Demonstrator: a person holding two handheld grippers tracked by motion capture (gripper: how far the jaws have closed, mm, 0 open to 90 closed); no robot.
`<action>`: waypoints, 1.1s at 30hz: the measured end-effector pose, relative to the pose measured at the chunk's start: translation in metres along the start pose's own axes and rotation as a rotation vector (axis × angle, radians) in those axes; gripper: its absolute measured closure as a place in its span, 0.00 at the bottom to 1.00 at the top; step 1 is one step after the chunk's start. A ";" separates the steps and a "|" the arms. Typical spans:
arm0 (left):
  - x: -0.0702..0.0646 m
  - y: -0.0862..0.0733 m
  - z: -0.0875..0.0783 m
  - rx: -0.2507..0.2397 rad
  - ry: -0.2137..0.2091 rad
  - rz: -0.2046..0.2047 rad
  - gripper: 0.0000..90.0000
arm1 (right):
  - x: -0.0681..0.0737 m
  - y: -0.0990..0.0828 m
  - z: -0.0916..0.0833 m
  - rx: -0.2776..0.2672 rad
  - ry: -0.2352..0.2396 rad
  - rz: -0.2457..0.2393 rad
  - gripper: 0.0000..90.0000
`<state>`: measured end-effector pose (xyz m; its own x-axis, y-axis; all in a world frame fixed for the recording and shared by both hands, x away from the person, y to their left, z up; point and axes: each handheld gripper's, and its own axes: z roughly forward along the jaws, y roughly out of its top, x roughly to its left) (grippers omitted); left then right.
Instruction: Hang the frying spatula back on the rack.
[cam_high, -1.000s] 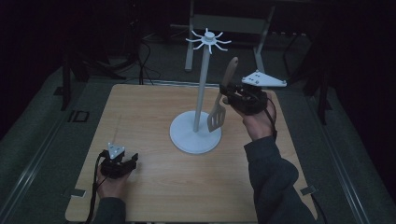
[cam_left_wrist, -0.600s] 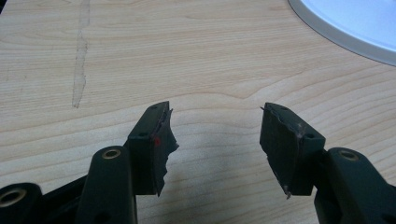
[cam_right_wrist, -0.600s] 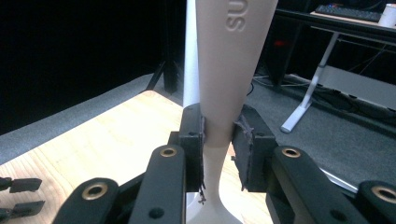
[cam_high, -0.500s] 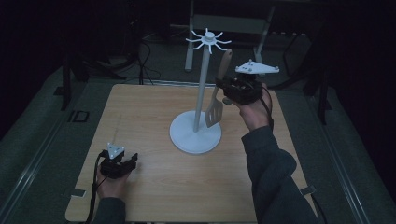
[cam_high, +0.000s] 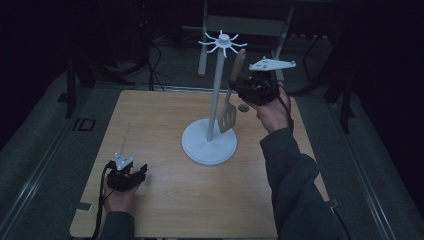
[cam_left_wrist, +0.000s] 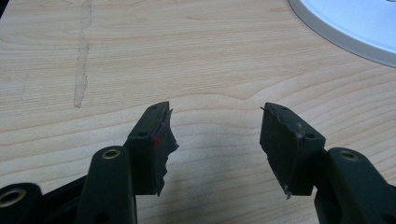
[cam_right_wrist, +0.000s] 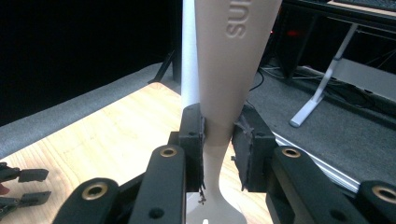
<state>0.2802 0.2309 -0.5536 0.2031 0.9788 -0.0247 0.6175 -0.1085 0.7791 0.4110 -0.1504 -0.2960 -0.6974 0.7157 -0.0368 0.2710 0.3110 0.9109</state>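
The right gripper (cam_high: 239, 90) is up in the air at about two o'clock over the table (cam_high: 150, 130), and its jaws are clamped on the spatula (cam_high: 231, 100), pinching the narrow neck of the handle from both sides. The right gripper view confirms it: the pads (cam_right_wrist: 194, 140) press flat against the beige handle (cam_right_wrist: 224, 70), which widens upward past raised lettering, while the slotted blade drops away below the jaws. From the high view the spatula hangs nearly upright, handle tip at twelve o'clock and tilted slightly right, blade at six o'clock, clear of the table. It sits just beside the pole (cam_high: 215, 100) of the white stand (cam_high: 209, 145), on the pole's three o'clock side, with the handle tip just below the hooks (cam_high: 222, 42) that ring the top; whether it touches the pole cannot be told. The stand's round base rests a little past the middle of the table. A small dark round thing (cam_high: 243, 107) lies on the wood below the right hand (cam_high: 272, 112). Down at seven o'clock, the left gripper (cam_high: 131, 175) rests low near the front edge, jaws spread wide and empty, bare wood between them and the rim of the base (cam_left_wrist: 345, 32) at one o'clock in its own view.
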 end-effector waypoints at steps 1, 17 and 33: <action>0.000 0.000 0.000 0.001 0.000 -0.002 0.49 | 0.000 0.000 0.001 0.004 0.003 -0.002 0.83; 0.000 0.000 0.000 0.000 -0.001 -0.002 0.49 | -0.003 -0.009 0.009 0.012 -0.006 0.020 0.43; -0.001 0.000 0.002 0.009 -0.003 0.004 0.48 | -0.004 -0.034 -0.006 0.020 -0.042 0.009 0.28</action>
<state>0.2810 0.2299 -0.5549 0.2076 0.9779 -0.0239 0.6232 -0.1134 0.7738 0.4004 -0.1674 -0.3244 -0.6667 0.7439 -0.0460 0.2906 0.3163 0.9030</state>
